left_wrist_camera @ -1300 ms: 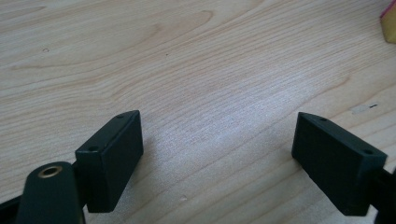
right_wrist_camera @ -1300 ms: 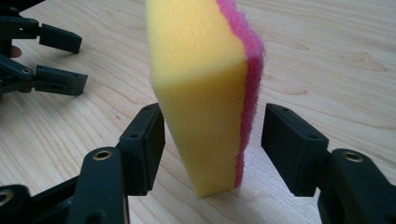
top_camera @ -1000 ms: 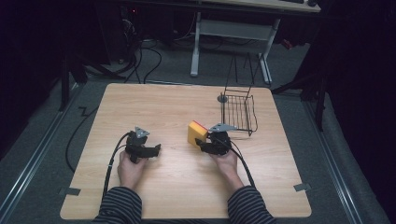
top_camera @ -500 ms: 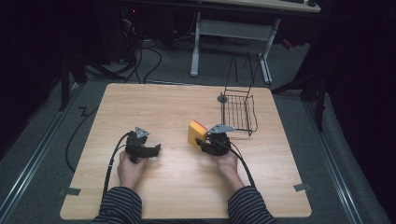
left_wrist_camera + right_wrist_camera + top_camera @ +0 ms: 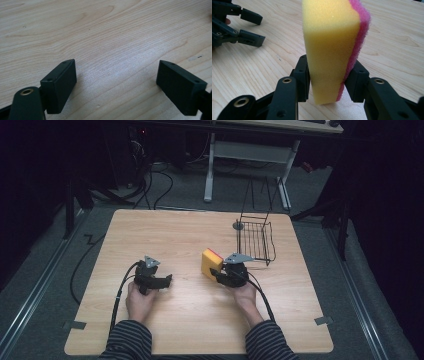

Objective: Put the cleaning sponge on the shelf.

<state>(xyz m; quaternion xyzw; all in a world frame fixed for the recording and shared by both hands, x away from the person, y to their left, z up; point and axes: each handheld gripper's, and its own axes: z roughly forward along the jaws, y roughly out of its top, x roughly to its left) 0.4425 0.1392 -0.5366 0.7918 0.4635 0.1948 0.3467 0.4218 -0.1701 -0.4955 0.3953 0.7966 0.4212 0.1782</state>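
A yellow sponge with a pink scouring layer (image 5: 332, 50) stands on edge, pinched between the two black jaws of my right gripper (image 5: 328, 75). In the high view the sponge (image 5: 211, 262) sits just left of the right gripper (image 5: 226, 273), near the table's middle. My left gripper (image 5: 161, 281) rests on the wooden table (image 5: 165, 235) left of centre, held by a hand. Its jaws stand wide apart in the left gripper view, with bare wood between the fingers (image 5: 60, 85).
A black wire basket (image 5: 256, 240) stands at the table's back right, close behind the right gripper. A small round dark object (image 5: 238, 226) lies beside its far left corner. Cables trail from both grippers toward the person's striped sleeves (image 5: 125, 342).
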